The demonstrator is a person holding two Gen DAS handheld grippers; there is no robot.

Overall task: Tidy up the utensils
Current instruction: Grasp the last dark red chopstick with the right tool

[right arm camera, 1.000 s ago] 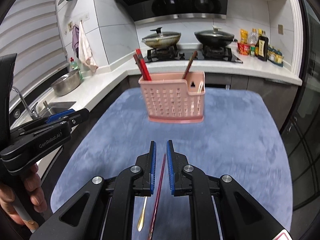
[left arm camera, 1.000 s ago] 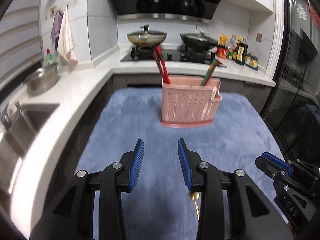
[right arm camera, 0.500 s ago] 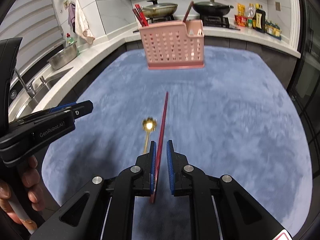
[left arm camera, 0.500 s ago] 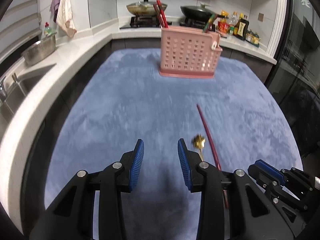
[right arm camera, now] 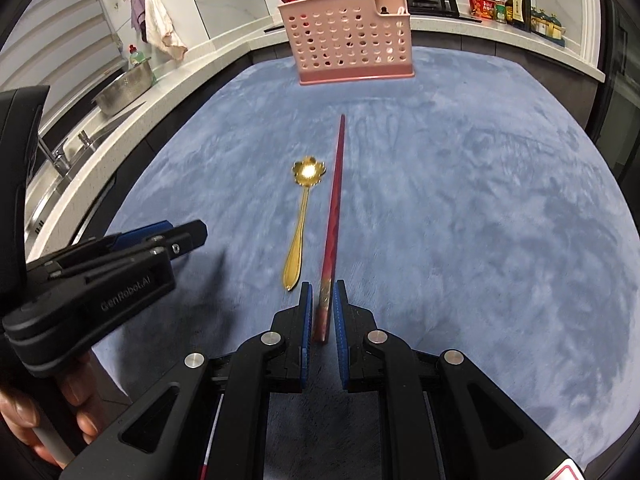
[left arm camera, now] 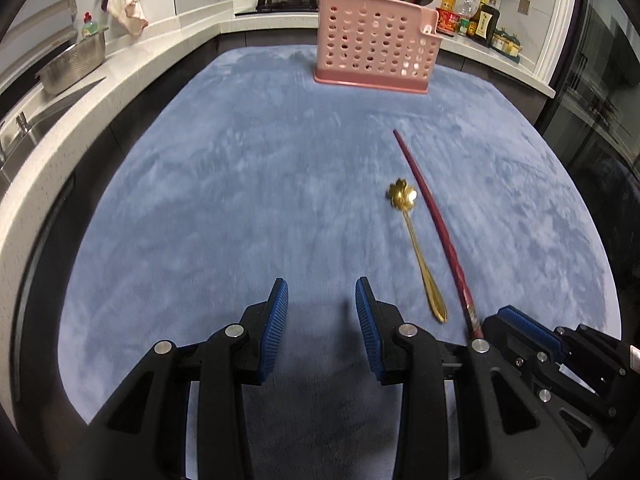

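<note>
Right now the red chopstick (right arm camera: 333,220) lies flat on the blue cloth, with its near end between the pads of my right hand-held gripper (right arm camera: 323,312). The jaws are almost pressed together around that end, so I think they are pinching it. A gold spoon (right arm camera: 301,222) with a flower-shaped bowl lies just beside the chopstick, on its left, not touching it.

To do this step well, I would lift the chopstick slowly and keep it straight, so the long far end does not swing and bump the spoon. Then I would carry it to the pink basket (right arm camera: 348,36) at the far side of the tabletop (right arm camera: 480,200), where other chopsticks already stand up.

My left hand-held gripper (left arm camera: 322,320) hangs spread apart over bare cloth, with nothing in it. It could take the spoon.

Soft blue cloth covers the tabletop. Around it runs a white kitchen counter with a sink (left arm camera: 24,128), a metal bowl (left arm camera: 74,62), 2 pans on a stove and some bottles (left arm camera: 480,20).
</note>
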